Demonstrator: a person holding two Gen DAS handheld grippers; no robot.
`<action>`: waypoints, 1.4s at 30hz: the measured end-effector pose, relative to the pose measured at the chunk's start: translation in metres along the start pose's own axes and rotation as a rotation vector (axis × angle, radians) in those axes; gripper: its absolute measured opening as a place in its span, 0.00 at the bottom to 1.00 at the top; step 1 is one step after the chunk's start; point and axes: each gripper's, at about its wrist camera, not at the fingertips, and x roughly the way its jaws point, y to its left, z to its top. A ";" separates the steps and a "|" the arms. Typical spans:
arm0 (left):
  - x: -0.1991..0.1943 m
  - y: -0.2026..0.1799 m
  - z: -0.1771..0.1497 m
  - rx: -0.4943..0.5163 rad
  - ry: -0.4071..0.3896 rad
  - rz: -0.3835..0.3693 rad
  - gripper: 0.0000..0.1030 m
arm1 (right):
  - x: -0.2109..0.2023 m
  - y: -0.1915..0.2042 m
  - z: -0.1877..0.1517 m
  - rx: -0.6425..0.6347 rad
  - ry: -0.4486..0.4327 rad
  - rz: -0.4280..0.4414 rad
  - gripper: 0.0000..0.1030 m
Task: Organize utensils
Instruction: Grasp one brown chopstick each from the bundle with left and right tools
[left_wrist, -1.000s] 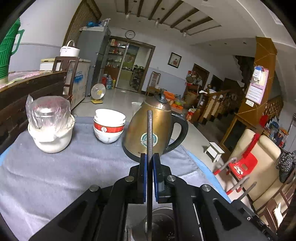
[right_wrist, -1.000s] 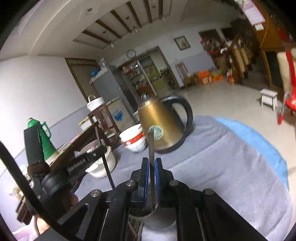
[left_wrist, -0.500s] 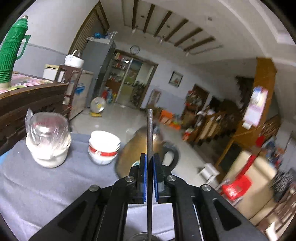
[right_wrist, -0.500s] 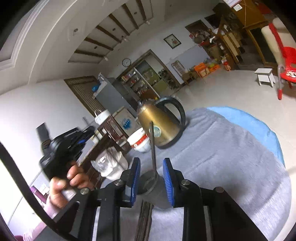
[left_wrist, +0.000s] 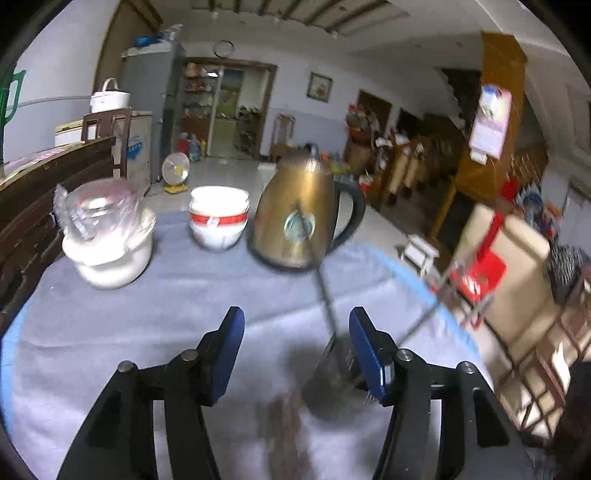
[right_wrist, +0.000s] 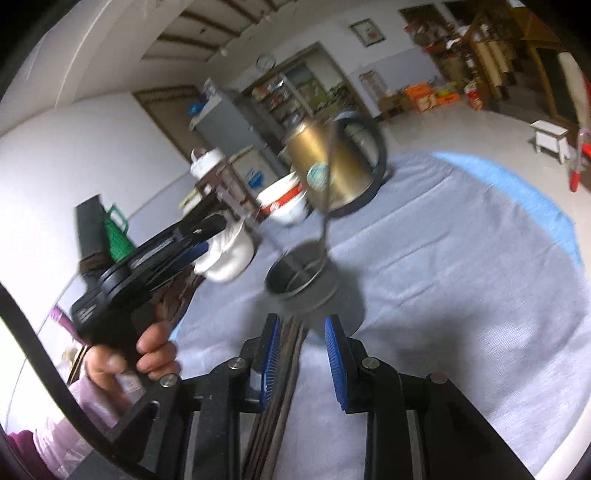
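Observation:
A grey metal cup (right_wrist: 303, 284) stands on the grey cloth; two thin metal utensils (right_wrist: 325, 206) lean in it. It also shows blurred in the left wrist view (left_wrist: 330, 384), with a utensil handle (left_wrist: 325, 295) sticking up. My left gripper (left_wrist: 295, 354) is open and empty, just behind the cup; it also shows in the right wrist view (right_wrist: 184, 240), left of the cup. My right gripper (right_wrist: 301, 360) is open and empty, just short of the cup. Dark chopsticks (right_wrist: 280, 387) lie on the cloth between its fingers.
A brass kettle (left_wrist: 299, 218) stands at the back of the table, stacked white bowls with a red band (left_wrist: 218, 221) left of it, and a white pot under a plastic-wrapped lid (left_wrist: 107, 236) further left. The blue table edge (right_wrist: 517, 184) curves on the right.
Both grippers have opened and let go of their metal utensils, which now stand in the cup. The left gripper has drawn back and tilted down.

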 end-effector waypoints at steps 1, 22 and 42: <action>-0.004 0.008 -0.008 0.004 0.036 0.000 0.63 | 0.009 0.004 -0.003 -0.007 0.033 0.007 0.28; 0.040 0.052 -0.097 -0.203 0.519 -0.007 0.62 | 0.134 0.027 -0.054 -0.016 0.439 -0.169 0.15; 0.038 0.032 -0.100 -0.008 0.571 0.130 0.24 | 0.097 0.013 -0.066 -0.102 0.488 -0.206 0.09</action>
